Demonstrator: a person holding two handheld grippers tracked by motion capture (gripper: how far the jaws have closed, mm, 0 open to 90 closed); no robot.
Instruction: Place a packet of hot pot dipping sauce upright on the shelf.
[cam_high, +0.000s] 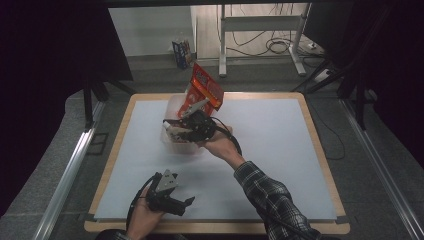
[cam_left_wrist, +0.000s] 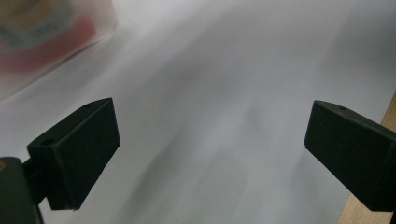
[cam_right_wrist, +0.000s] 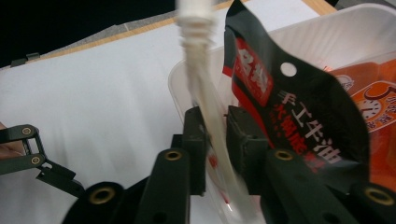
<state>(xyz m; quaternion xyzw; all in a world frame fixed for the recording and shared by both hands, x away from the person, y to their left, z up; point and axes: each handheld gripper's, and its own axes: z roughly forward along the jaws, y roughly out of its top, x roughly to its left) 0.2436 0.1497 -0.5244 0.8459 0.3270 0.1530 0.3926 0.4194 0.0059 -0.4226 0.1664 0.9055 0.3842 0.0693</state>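
The right gripper (cam_high: 186, 119) is clamped on a red-and-black snack packet (cam_high: 204, 91), holding it above a translucent tub (cam_high: 172, 107) on the desk (cam_high: 280, 145). The left gripper (cam_high: 175, 197) rests near the desk's front edge, jaws spread wide and empty.

red snack packet (cam_high: 204, 91), tilted, above clear tub (cam_high: 172, 107)

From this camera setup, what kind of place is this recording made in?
Probably a lab recording station: a white-topped table flanked by aluminium rails, dark curtains at both sides, and loose cables on the floor behind.
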